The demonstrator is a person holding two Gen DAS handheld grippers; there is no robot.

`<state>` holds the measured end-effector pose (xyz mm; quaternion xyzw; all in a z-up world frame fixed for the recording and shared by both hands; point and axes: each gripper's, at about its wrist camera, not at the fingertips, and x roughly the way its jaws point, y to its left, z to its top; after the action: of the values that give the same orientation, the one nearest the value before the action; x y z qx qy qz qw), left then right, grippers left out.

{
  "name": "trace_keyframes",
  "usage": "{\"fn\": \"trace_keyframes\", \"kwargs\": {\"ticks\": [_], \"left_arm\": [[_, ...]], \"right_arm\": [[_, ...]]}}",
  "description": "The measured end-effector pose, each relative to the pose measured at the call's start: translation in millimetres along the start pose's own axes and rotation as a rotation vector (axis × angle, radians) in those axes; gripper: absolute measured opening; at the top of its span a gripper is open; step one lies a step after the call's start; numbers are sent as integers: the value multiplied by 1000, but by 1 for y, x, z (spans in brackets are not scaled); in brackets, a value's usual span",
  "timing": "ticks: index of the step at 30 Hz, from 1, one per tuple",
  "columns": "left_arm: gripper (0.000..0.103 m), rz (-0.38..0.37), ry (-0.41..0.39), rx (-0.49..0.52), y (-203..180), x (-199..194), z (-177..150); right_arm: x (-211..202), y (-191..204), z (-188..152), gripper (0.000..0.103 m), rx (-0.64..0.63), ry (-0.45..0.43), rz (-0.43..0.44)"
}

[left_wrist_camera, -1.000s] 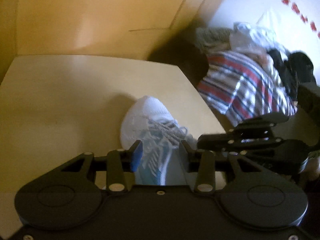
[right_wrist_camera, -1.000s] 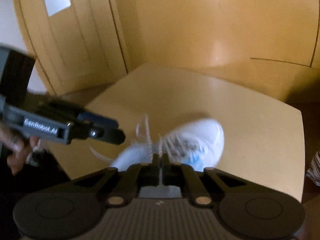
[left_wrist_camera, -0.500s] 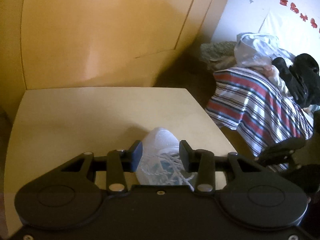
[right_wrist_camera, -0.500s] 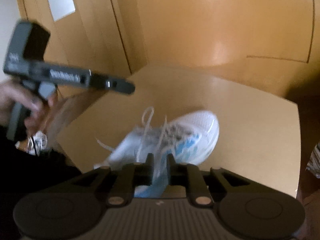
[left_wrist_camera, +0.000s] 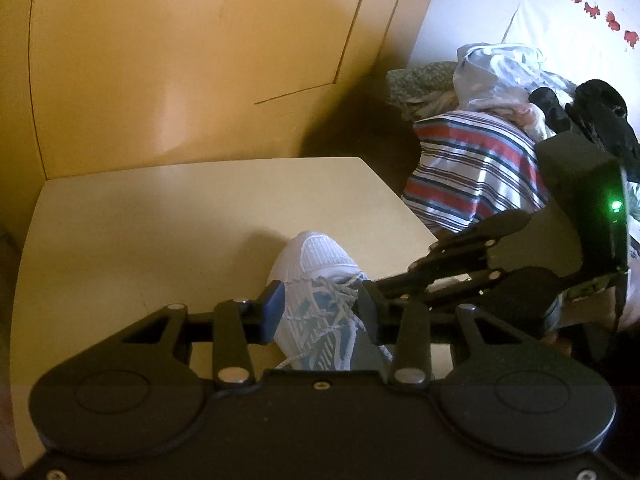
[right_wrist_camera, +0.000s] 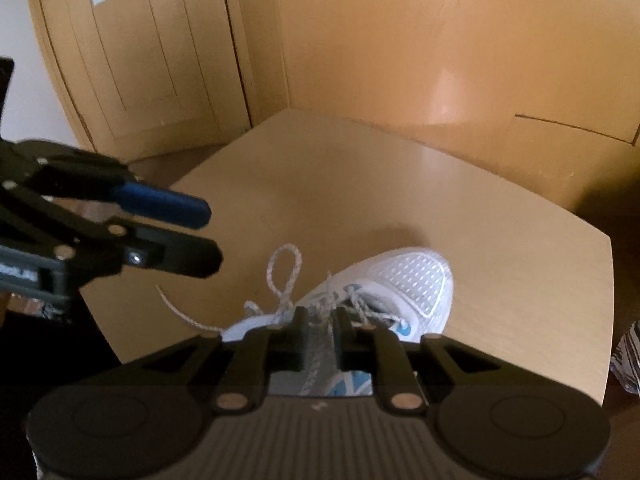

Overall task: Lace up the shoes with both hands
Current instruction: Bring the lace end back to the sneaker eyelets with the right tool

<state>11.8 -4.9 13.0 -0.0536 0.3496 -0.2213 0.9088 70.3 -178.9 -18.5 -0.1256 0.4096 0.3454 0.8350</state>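
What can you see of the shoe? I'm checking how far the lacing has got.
The shoe is a white mesh trainer with light blue side markings, lying on the pale wooden table, toe pointing away from both cameras. Its speckled white laces are threaded but untied: one loop and a loose end trail beside it on the table. The right gripper straddles a lace strand; contact is unclear.

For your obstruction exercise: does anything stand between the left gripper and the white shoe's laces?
Nothing visible does. The left gripper is open directly over the white-and-blue mesh shoe; the right gripper is beside it at the speckled white laces.
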Motion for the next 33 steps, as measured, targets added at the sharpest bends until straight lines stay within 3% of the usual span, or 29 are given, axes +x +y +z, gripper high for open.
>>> {"fn": "trace_keyframes", "kwargs": {"ticks": [2, 3, 5, 10, 18, 23, 33], "left_arm": [[39, -1, 0, -2, -1, 2, 0], [39, -2, 0, -3, -2, 3, 0], [39, -3, 3, -3, -3, 4, -1], [39, -41, -16, -5, -11, 1, 1], [39, -165, -71, -226, -1, 9, 4], [34, -241, -106, -375, -1, 20, 9], [33, -283, -108, -440, -11, 36, 13]], "right_arm": [[2, 4, -1, 13, -29, 15, -24], [2, 5, -3, 4, -37, 15, -23], [-1, 6, -5, 3, -45, 1, -19], [-34, -2, -17, 3, -10, -140, -38], [-56, -17, -36, 3, 21, -266, -64], [-72, -29, -42, 3, 96, -370, -59], [-74, -31, -37, 4, 98, -408, -30]]}}
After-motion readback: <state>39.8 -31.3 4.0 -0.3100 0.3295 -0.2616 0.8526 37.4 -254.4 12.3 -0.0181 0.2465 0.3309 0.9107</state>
